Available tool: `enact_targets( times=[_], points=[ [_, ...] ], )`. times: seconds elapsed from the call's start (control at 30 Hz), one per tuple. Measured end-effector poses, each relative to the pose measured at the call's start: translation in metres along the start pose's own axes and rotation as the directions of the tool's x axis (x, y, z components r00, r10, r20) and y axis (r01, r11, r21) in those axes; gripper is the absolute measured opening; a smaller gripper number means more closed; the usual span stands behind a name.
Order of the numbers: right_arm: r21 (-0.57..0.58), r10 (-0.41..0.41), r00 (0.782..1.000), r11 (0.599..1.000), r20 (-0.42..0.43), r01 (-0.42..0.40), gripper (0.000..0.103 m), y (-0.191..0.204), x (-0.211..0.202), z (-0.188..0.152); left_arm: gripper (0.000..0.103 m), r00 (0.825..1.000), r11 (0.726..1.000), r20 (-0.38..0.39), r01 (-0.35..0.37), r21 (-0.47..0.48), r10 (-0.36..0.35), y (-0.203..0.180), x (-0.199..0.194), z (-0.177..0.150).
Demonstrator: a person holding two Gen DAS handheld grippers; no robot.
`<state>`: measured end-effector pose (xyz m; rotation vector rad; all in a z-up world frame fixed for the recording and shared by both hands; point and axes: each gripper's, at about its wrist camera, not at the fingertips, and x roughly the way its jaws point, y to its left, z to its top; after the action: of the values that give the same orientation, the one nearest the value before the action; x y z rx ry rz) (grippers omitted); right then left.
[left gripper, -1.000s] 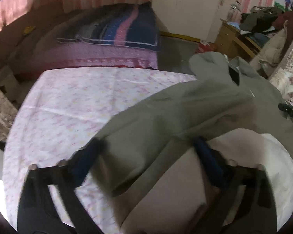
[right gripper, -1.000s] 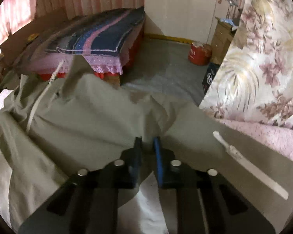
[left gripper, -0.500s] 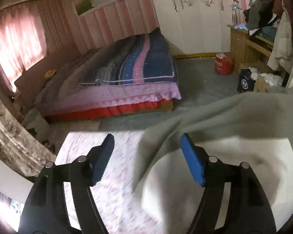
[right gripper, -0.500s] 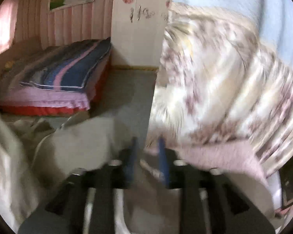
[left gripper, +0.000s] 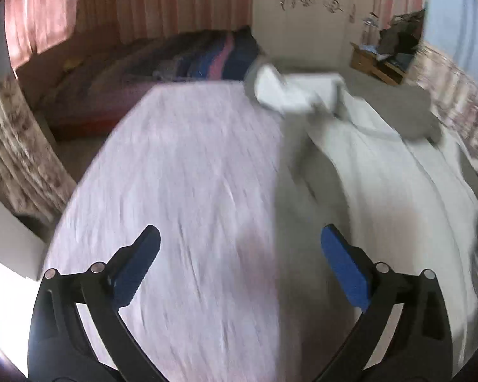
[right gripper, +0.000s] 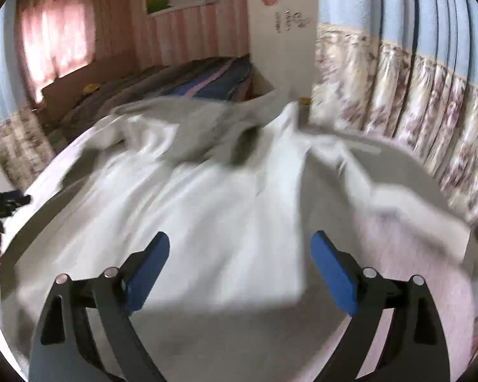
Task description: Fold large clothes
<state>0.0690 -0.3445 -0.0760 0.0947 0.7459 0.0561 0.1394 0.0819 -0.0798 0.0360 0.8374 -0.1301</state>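
A large grey garment with a pale lining (right gripper: 207, 197) lies spread and rumpled over a table covered in a pink flowered cloth (left gripper: 188, 172). In the left wrist view the garment (left gripper: 376, 165) fills the right half of the table. My left gripper (left gripper: 239, 264) hovers above the bare cloth, its jaws opening wide, nothing between them. My right gripper (right gripper: 240, 265) hangs over the garment's near part, jaws opening, the fabric below them and not pinched. Both views are motion-blurred.
A bed with a striped blue and pink blanket (left gripper: 188, 60) stands beyond the table. A flowered curtain (right gripper: 408, 108) hangs close on the right. A wooden cabinet with piled clothes (left gripper: 388, 57) is at the far right. A white wardrobe (left gripper: 302, 9) is at the back.
Both grippers have let go of the garment and opened wide. Both have pulled back toward the near side of the table, and the garment now lies spread on it.
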Motion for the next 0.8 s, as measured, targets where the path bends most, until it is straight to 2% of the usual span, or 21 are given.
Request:
enact_targets(
  times=[0.2,0.3,0.37,0.43,0.47,0.5,0.53,0.57,0.63,0.7,0.8],
  points=[
    [-0.153,-0.017,1.0,0.988,0.005,0.018,0.097,0.077,-0.025,-0.048,0.1,0.999,0.999,-0.044,0.016,0.048,-0.014,-0.024,-0.028,-0.071],
    [-0.188,-0.099,0.995,0.977,-0.014,0.095,0.097,0.092,-0.007,-0.06,0.1,0.996,0.997,-0.079,0.049,0.067,-0.044,-0.033,-0.025,-0.087],
    [-0.213,-0.177,0.983,0.963,-0.035,0.166,0.096,0.091,0.009,-0.066,0.1,0.992,0.993,-0.096,0.088,0.077,-0.081,-0.042,-0.02,-0.09],
    [-0.169,-0.19,0.979,0.97,-0.073,0.176,0.074,0.077,0.019,-0.071,0.099,0.99,0.991,-0.103,0.1,0.086,-0.091,-0.051,-0.016,-0.095],
    [-0.146,-0.186,0.98,0.974,-0.076,0.173,0.04,0.07,0.018,-0.072,0.097,0.99,0.99,-0.105,0.105,0.092,-0.096,-0.056,-0.014,-0.097],
    [-0.129,-0.196,0.979,0.974,-0.061,0.186,0.015,0.065,0.013,-0.073,0.087,0.99,0.988,-0.1,0.106,0.111,-0.095,-0.062,-0.013,-0.096],
    [-0.109,-0.227,0.973,0.969,-0.031,0.222,0.014,0.058,0.003,-0.074,0.07,0.992,0.987,-0.089,0.101,0.124,-0.09,-0.065,-0.014,-0.096],
    [-0.085,-0.226,0.974,0.971,-0.011,0.224,0.012,0.051,-0.004,-0.074,0.061,0.993,0.987,-0.081,0.101,0.127,-0.091,-0.068,-0.015,-0.094],
    [-0.023,-0.248,0.968,0.968,0.031,0.249,0.008,0.032,-0.025,-0.075,0.017,0.991,0.986,-0.077,0.122,0.117,-0.113,-0.068,-0.018,-0.09],
    [0.032,-0.276,0.958,0.961,0.073,0.274,0.006,0.011,-0.048,-0.078,0.003,0.99,0.986,-0.073,0.132,0.102,-0.125,-0.068,-0.024,-0.086],
    [0.097,-0.322,0.939,0.945,0.123,0.311,0.005,-0.022,-0.09,-0.086,0.001,0.991,0.987,-0.053,0.125,0.104,-0.12,-0.069,-0.044,-0.088]
  ],
)
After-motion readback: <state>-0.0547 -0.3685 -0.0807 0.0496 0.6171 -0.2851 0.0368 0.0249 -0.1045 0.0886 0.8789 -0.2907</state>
